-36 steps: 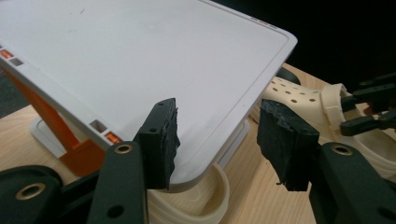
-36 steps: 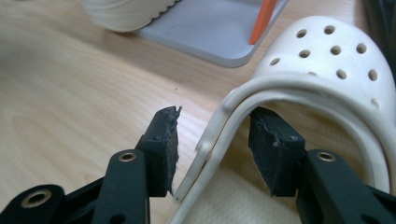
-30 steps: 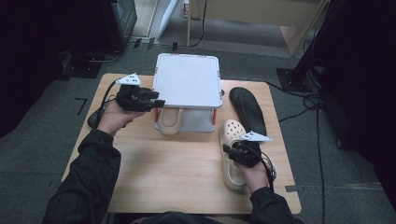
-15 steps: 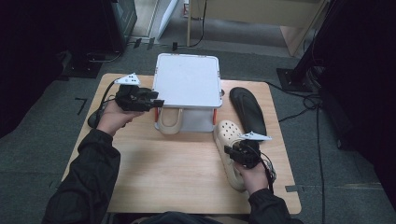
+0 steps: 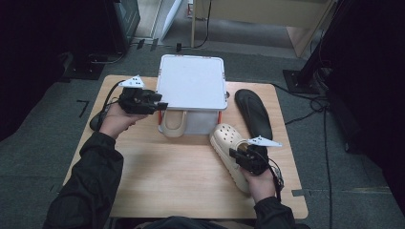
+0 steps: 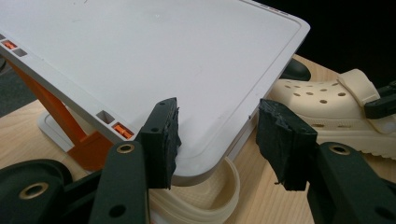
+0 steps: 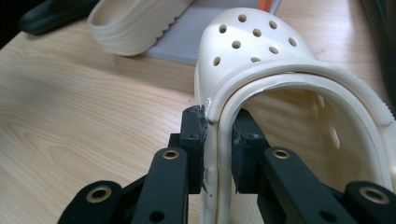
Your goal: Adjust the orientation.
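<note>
A cream clog [image 5: 227,143] lies on the wooden table [image 5: 162,176] at the right. My right gripper [image 5: 242,156] is shut on its side wall near the heel opening, and the pinch is plain in the right gripper view, jaws [image 7: 219,149] on either side of the clog's rim [image 7: 261,56]. A second cream clog [image 5: 173,123] sits under a white shelf [image 5: 191,81] with orange legs. My left gripper [image 5: 160,104] stands open at the shelf's front left corner. In the left gripper view its jaws [image 6: 217,140] straddle the shelf corner [image 6: 154,51] without touching it.
A black slipper [image 5: 253,112] lies to the right of the shelf, beside the held clog. Another dark shoe [image 5: 95,121] rests at the table's left edge behind my left hand. The near middle of the table is bare wood.
My right gripper has nudged the held clog slightly left and away from the person, turning its toe. The left gripper has stayed by the shelf corner.
</note>
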`<control>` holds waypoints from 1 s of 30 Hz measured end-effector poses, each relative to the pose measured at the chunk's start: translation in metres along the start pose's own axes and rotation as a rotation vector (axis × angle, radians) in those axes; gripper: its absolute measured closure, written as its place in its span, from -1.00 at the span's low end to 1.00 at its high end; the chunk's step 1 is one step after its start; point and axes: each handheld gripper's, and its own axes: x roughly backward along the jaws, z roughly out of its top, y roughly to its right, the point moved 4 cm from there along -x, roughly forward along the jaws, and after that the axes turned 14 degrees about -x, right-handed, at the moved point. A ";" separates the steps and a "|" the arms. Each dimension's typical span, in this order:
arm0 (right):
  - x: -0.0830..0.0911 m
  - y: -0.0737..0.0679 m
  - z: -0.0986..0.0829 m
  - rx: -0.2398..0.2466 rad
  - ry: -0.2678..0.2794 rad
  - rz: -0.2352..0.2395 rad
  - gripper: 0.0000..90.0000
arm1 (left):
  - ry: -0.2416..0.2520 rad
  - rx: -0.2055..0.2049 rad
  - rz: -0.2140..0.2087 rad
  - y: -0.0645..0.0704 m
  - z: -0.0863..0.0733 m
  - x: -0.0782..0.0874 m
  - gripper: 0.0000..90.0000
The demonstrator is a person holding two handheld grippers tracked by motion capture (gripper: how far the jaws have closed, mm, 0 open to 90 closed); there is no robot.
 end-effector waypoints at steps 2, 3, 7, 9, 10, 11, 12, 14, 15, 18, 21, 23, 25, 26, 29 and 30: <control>0.000 -0.004 -0.001 0.008 0.004 0.003 0.73 | 0.000 0.000 0.001 0.000 0.000 0.000 0.11; -0.001 -0.005 -0.001 0.017 0.002 0.001 0.73 | 0.001 0.001 0.001 0.000 0.000 0.000 0.11; -0.006 -0.011 0.000 0.023 -0.001 0.011 0.73 | 0.001 0.003 0.000 -0.001 0.000 0.000 0.12; -0.008 -0.015 0.001 0.030 -0.001 0.017 0.73 | 0.002 0.004 -0.001 -0.001 -0.001 0.000 0.14; -0.009 -0.018 0.001 0.038 0.000 0.020 0.73 | 0.003 0.004 -0.003 -0.001 -0.001 0.000 0.14; -0.010 -0.020 0.001 0.044 0.000 0.023 0.73 | 0.006 0.007 -0.005 -0.001 -0.001 0.000 0.15; -0.010 -0.022 0.000 0.052 -0.001 0.023 0.73 | 0.005 0.008 -0.006 -0.001 -0.001 0.000 0.16; -0.012 -0.026 0.000 0.063 -0.002 0.026 0.73 | 0.006 0.008 -0.006 -0.001 -0.001 0.000 0.17; -0.012 -0.027 -0.001 0.065 -0.005 0.028 0.73 | 0.005 0.008 -0.006 -0.001 -0.001 0.000 0.18; -0.015 -0.030 -0.003 0.068 -0.016 0.031 0.73 | 0.006 0.010 -0.008 -0.001 -0.001 0.000 0.18; -0.019 -0.035 -0.006 0.077 -0.029 0.035 0.73 | 0.006 0.008 -0.008 -0.001 -0.001 0.000 0.18; -0.023 -0.040 -0.008 0.081 -0.033 0.040 0.73 | 0.005 0.008 -0.006 -0.001 -0.001 0.000 0.18; -0.026 -0.044 -0.009 0.091 -0.033 0.047 0.73 | 0.007 0.009 -0.008 -0.001 -0.001 0.000 0.18; -0.027 -0.046 -0.010 0.092 -0.030 0.047 0.73 | 0.008 0.010 -0.007 -0.001 -0.001 0.000 0.18; -0.032 -0.052 -0.011 0.089 -0.031 0.061 0.72 | 0.005 0.008 -0.006 -0.001 -0.001 0.000 0.18; -0.034 -0.054 -0.012 0.091 -0.034 0.066 0.71 | 0.005 0.007 -0.006 -0.001 -0.001 0.000 0.18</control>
